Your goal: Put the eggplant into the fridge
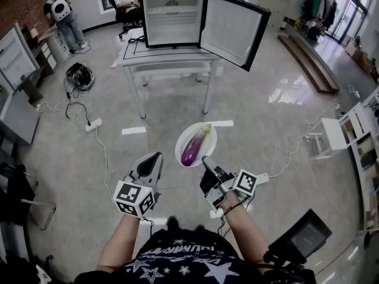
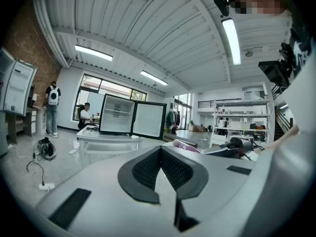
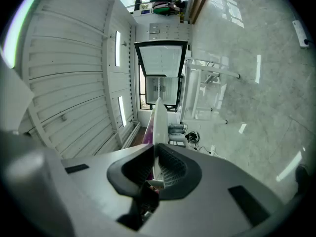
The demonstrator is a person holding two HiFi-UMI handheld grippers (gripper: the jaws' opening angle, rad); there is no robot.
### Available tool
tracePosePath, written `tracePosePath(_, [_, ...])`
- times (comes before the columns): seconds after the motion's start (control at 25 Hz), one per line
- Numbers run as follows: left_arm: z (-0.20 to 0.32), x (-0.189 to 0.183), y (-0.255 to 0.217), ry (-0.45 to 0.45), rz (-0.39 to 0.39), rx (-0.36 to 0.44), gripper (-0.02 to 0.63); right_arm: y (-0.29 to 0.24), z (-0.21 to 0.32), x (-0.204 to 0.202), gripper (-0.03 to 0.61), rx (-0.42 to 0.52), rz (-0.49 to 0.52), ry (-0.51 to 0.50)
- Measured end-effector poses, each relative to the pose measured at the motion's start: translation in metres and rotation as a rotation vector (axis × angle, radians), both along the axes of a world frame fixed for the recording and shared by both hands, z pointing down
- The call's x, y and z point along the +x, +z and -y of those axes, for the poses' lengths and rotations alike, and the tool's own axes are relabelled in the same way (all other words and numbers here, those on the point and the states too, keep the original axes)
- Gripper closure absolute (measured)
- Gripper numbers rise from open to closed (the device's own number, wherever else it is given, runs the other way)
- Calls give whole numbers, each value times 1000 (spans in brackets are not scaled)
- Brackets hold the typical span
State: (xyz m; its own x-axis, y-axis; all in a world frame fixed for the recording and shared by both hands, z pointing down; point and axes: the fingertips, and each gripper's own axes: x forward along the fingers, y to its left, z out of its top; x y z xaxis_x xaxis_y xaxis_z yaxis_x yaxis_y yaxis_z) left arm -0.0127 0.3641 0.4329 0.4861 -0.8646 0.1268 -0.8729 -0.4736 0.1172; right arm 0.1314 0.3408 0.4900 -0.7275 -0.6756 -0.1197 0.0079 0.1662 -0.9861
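Note:
A purple eggplant (image 1: 195, 147) lies on a white plate (image 1: 211, 136) held in the air above the floor. My right gripper (image 1: 206, 161) is shut on the plate's near rim. In the right gripper view the plate (image 3: 159, 120) stands edge-on between the jaws of that gripper (image 3: 154, 152), with a sliver of eggplant (image 3: 147, 135) beside it. My left gripper (image 1: 157, 157) hangs just left of the plate, shut on nothing. From the left gripper view, the pads of that gripper (image 2: 160, 149) meet. The small fridge (image 1: 173, 18) stands on a white table (image 1: 166, 57) ahead, its door (image 1: 231, 29) swung open to the right.
Cables and a power strip (image 1: 93, 124) lie on the floor at the left. A white shelf unit (image 1: 346, 129) stands at the right. Two people are at the back left: one seated (image 1: 126, 0), one standing (image 1: 62, 13). Tape marks (image 1: 134, 131) lie before the table.

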Motion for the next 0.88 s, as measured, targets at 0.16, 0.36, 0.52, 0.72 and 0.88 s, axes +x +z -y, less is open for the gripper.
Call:
tracePosePath(0.16, [-13, 4, -3, -3, -49, 22, 604, 0, -14, -1, 557, -7, -16, -47])
tracePosePath(0.36, [-8, 5, -2, -28, -34, 15, 604, 1, -17, -3, 557, -3, -28, -69])
tracePosePath(0.52, [-8, 3, 0, -56, -28, 16, 606, 2, -18, -1, 555, -5, -31, -63])
tracePosePath(0.72, [-8, 3, 6, -57, -32, 4, 605, 9, -19, 1, 557, -25, -29, -38])
tracePosePath(0.88, [-6, 5, 3, -64, -42, 16, 604, 10, -18, 1, 557, -31, -36, -38])
